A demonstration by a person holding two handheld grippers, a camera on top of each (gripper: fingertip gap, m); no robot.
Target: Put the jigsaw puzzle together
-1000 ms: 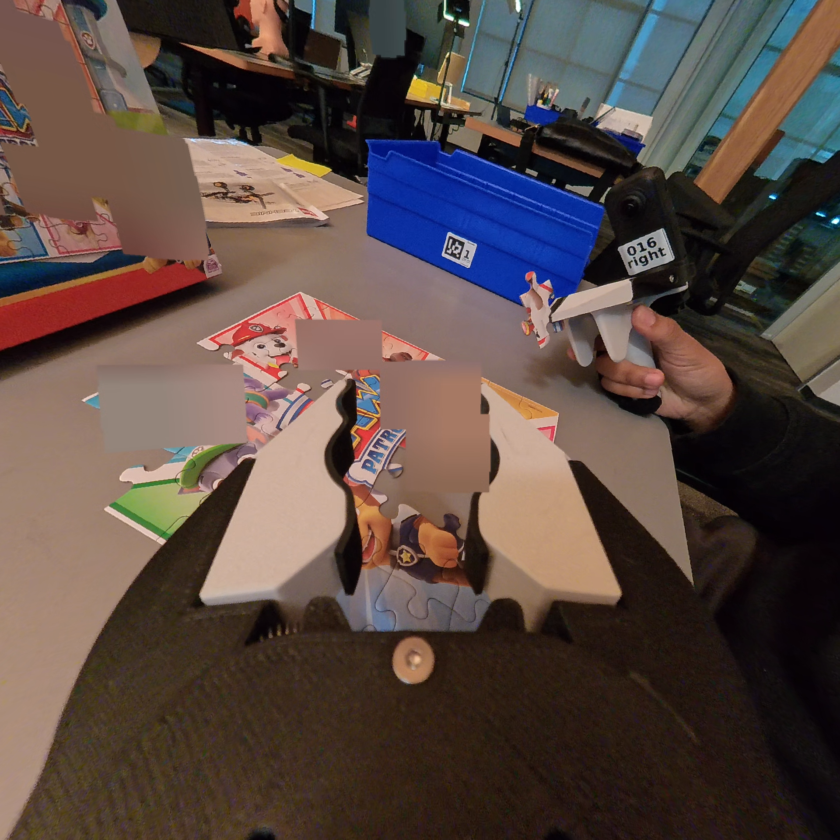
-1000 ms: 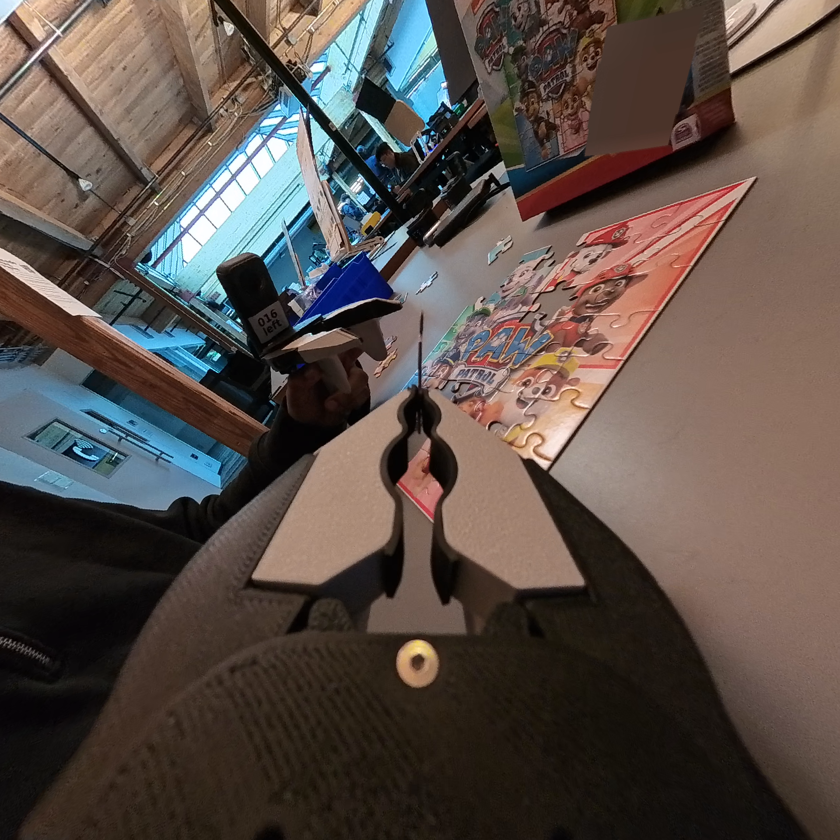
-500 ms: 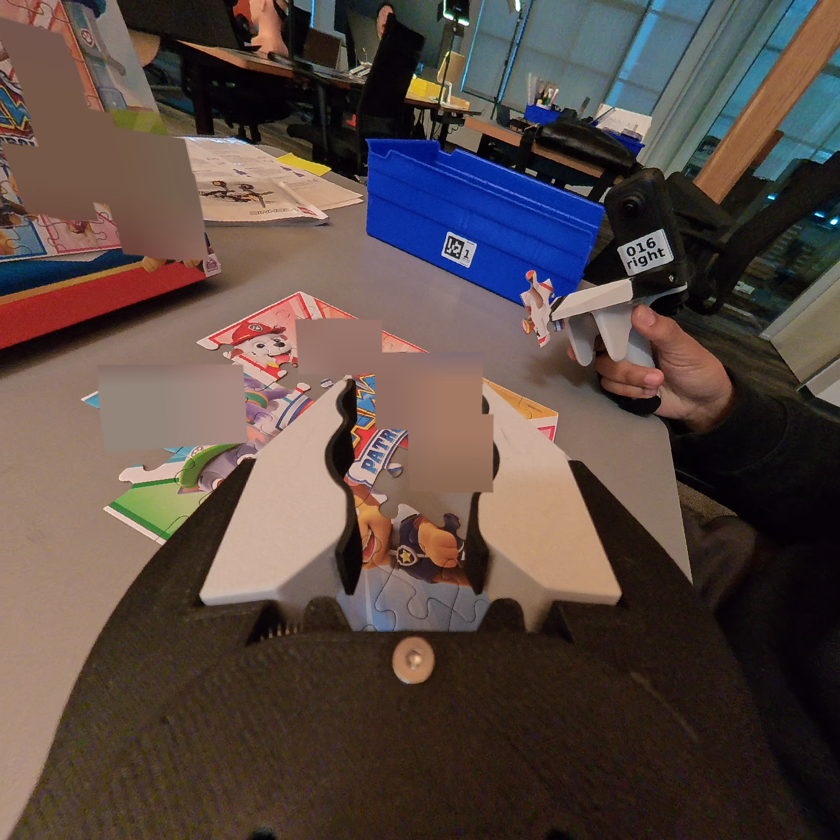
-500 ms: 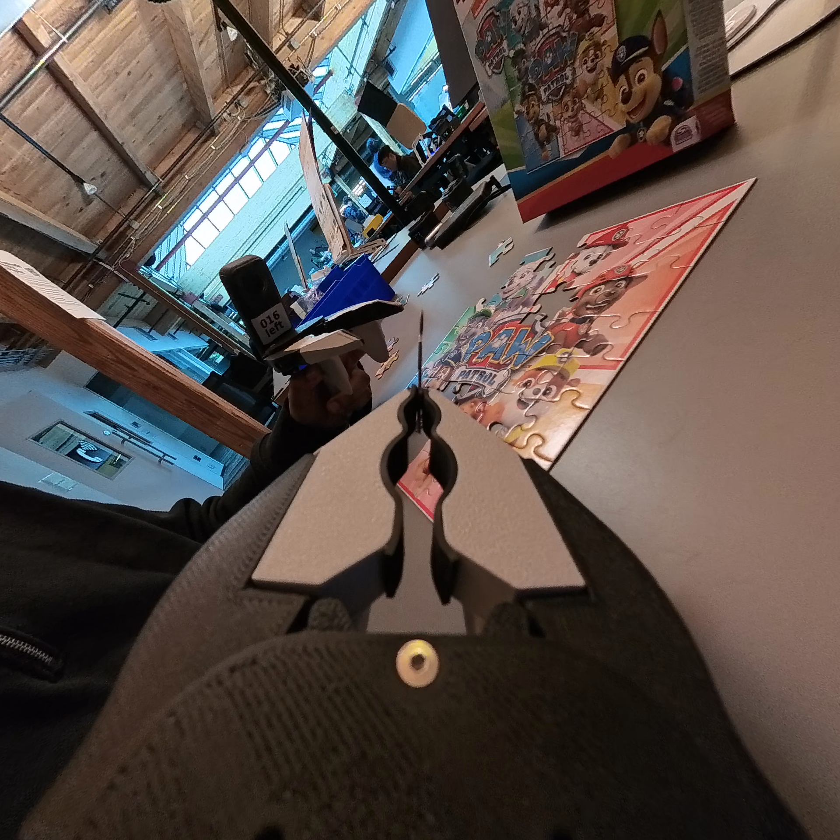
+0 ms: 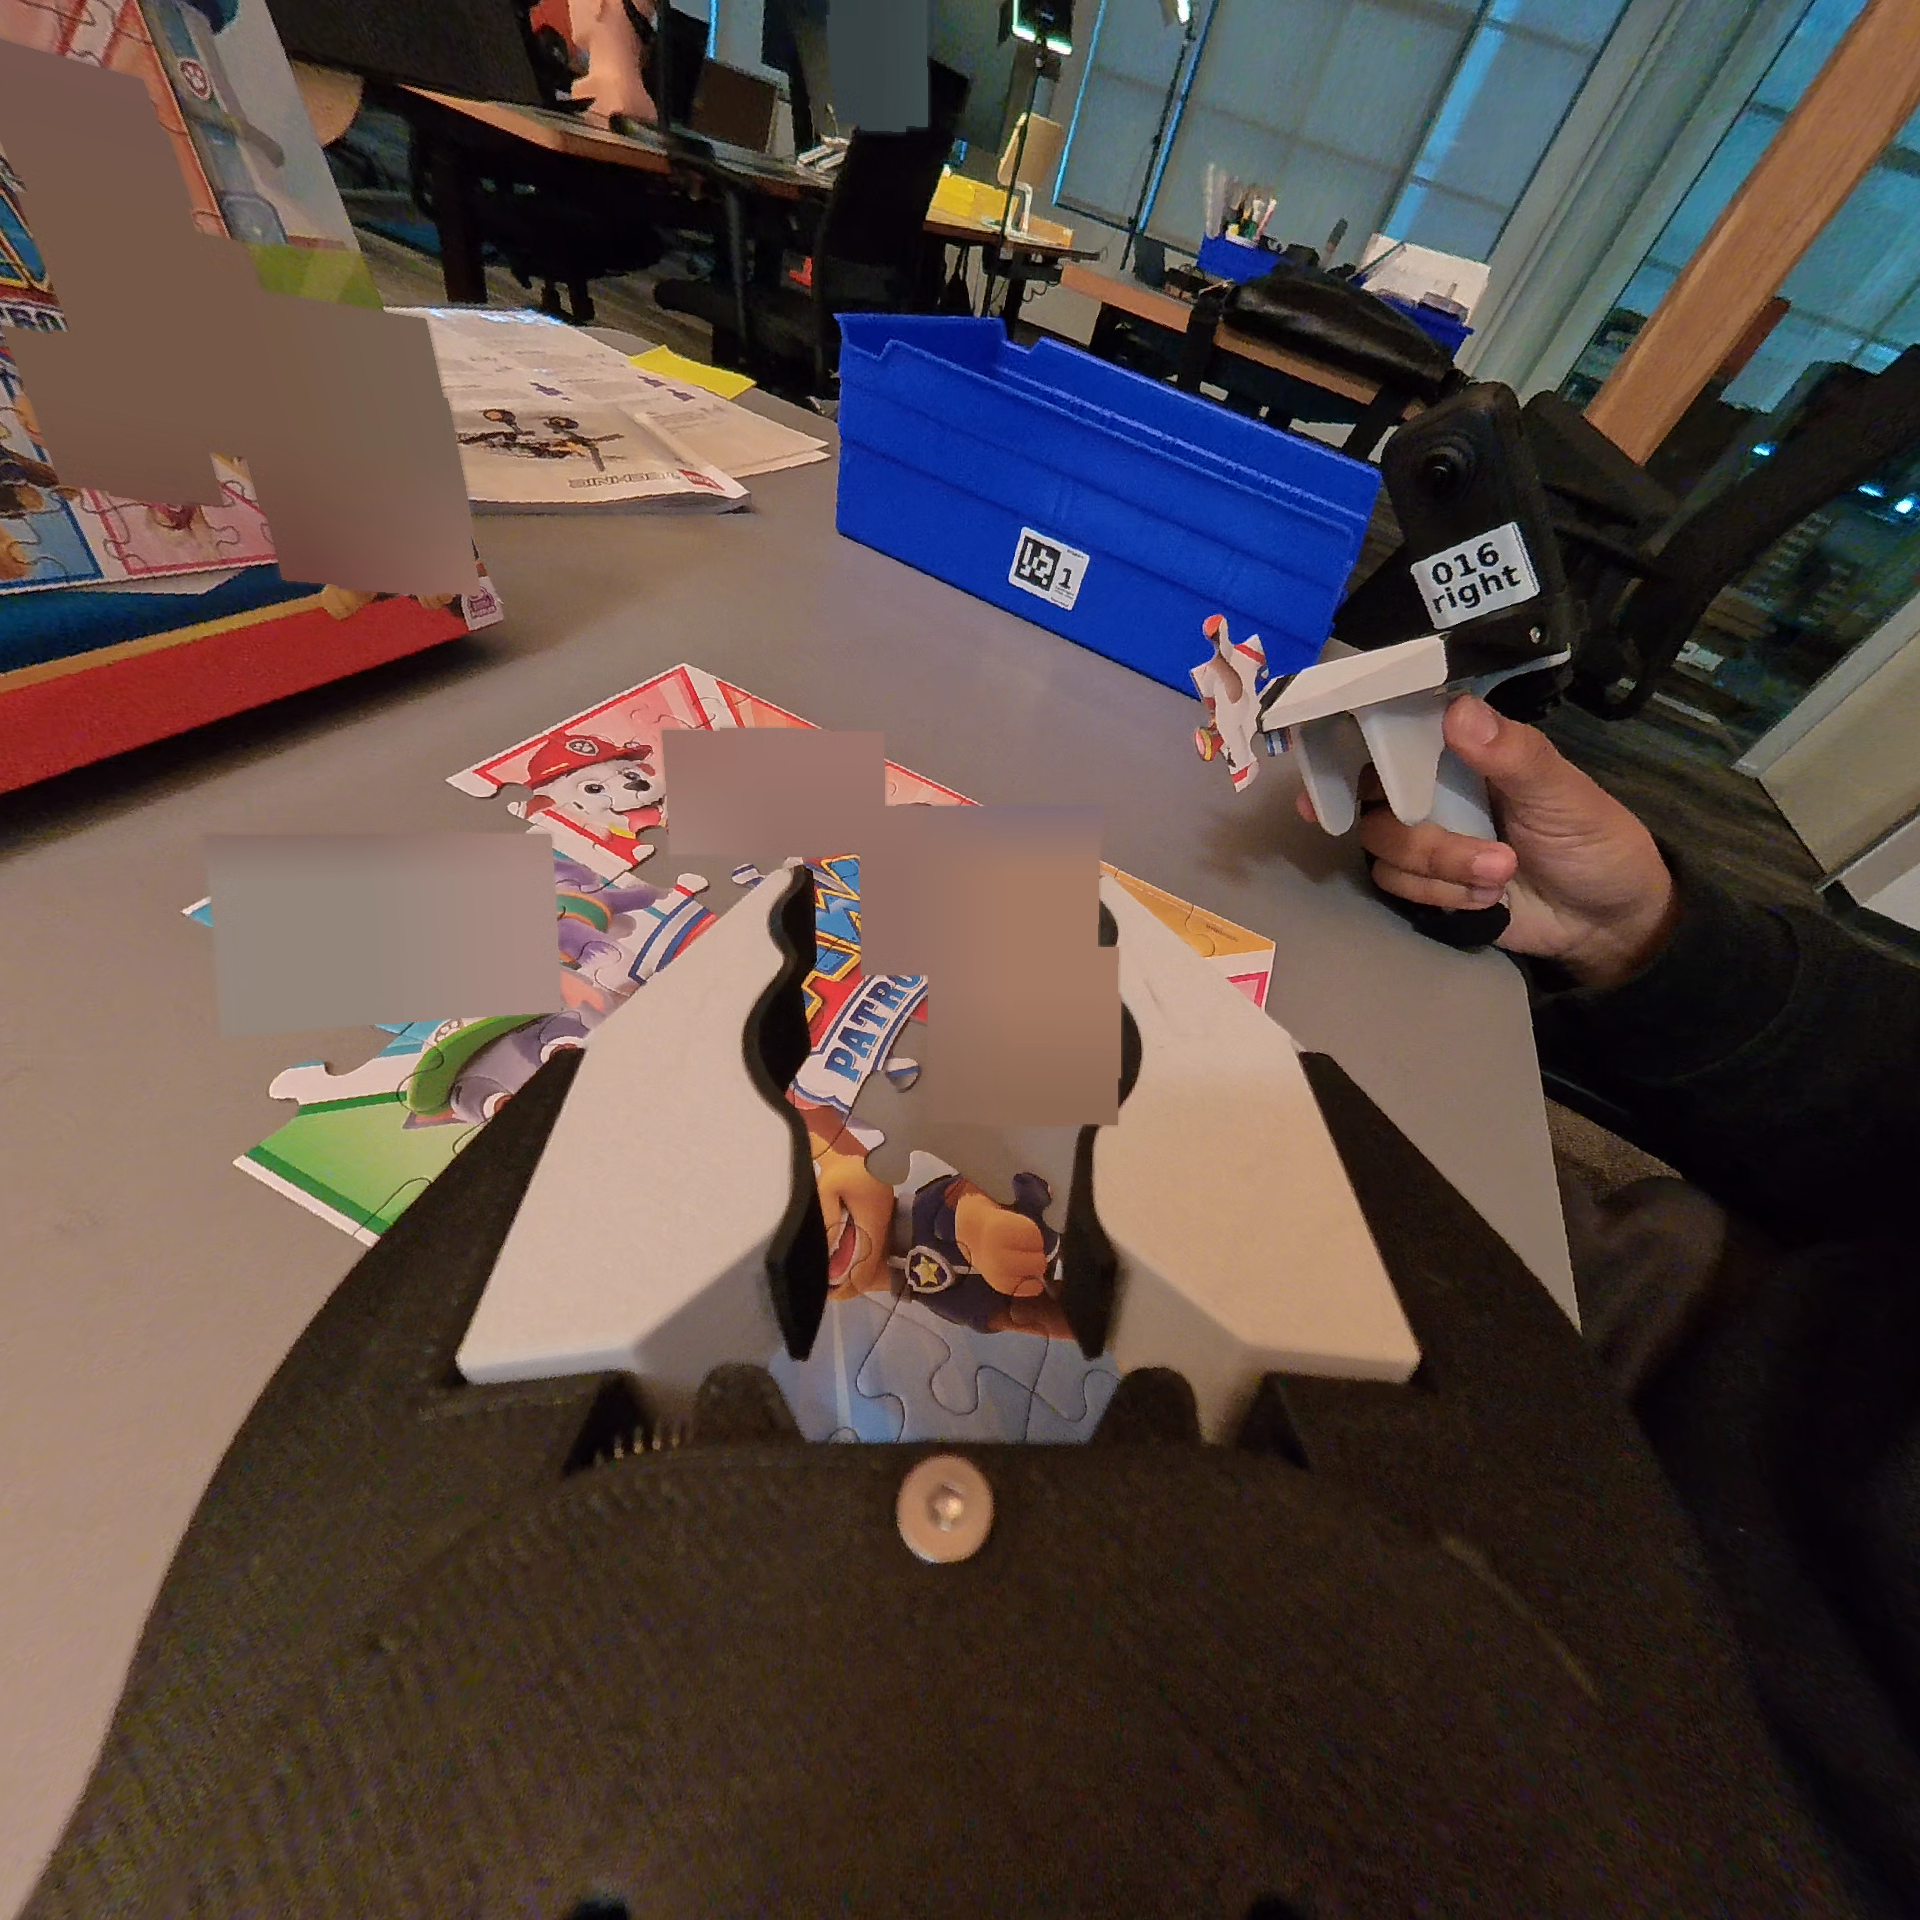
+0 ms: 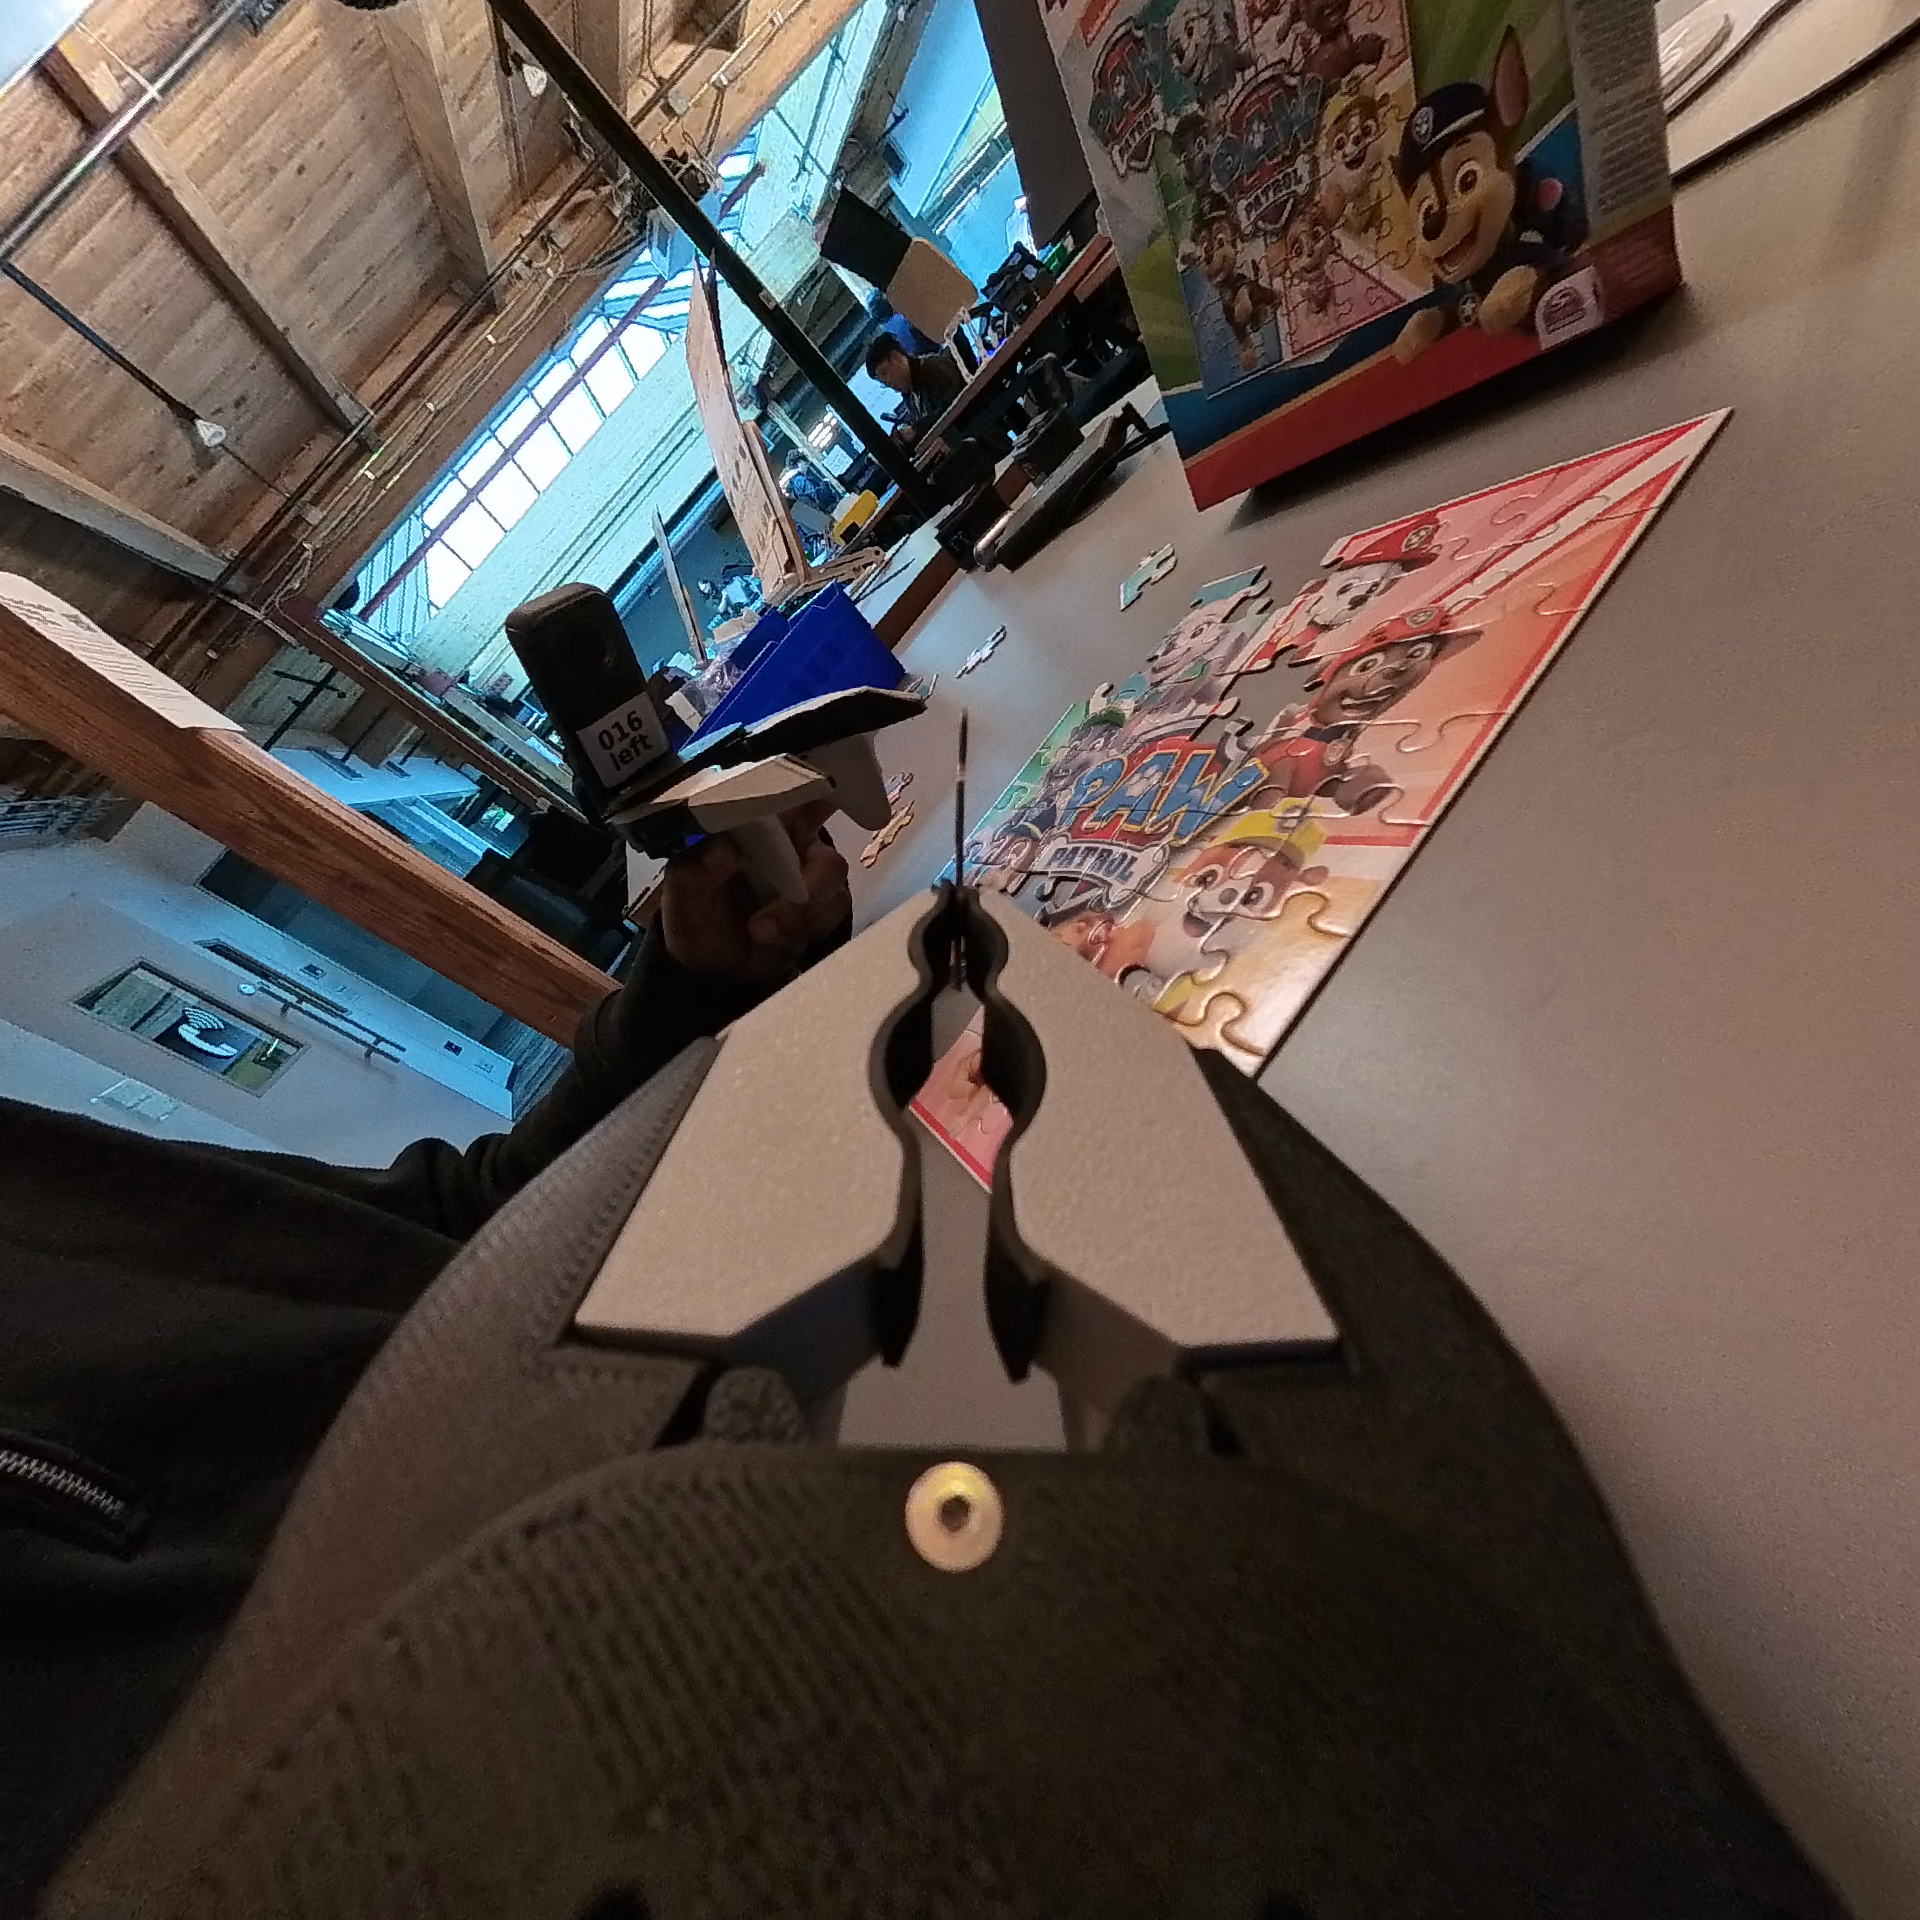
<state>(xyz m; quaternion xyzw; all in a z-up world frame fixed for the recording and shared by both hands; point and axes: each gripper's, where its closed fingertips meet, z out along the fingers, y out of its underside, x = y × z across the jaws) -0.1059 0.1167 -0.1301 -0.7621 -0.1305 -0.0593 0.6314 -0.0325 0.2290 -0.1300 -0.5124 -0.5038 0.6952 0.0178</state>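
A partly assembled cartoon jigsaw puzzle [image 5: 582,790] lies flat on the grey table [image 5: 935,665]; it also shows in the right wrist view [image 6: 1351,748]. My left gripper [image 5: 951,894] is open and hovers low over the puzzle's middle with nothing between its fingers. Its right fingertip is hidden by a blurred patch. The right wrist view shows it [image 6: 873,743] open from the side. My right gripper [image 6: 956,914] is shut on a single puzzle piece [image 6: 962,800], seen edge-on. The left wrist view shows that piece [image 5: 1226,701] held above the table to the right of the puzzle.
A blue bin [image 5: 1091,488] stands behind the puzzle. The puzzle's box [image 5: 208,665] stands at the left, also in the right wrist view [image 6: 1403,208]. A booklet [image 5: 582,436] lies behind. Loose pieces [image 6: 1148,577] [image 6: 888,831] lie beyond the puzzle. Office desks and chairs fill the background. Some 15 cm of space lies between my two pairs of fingers.
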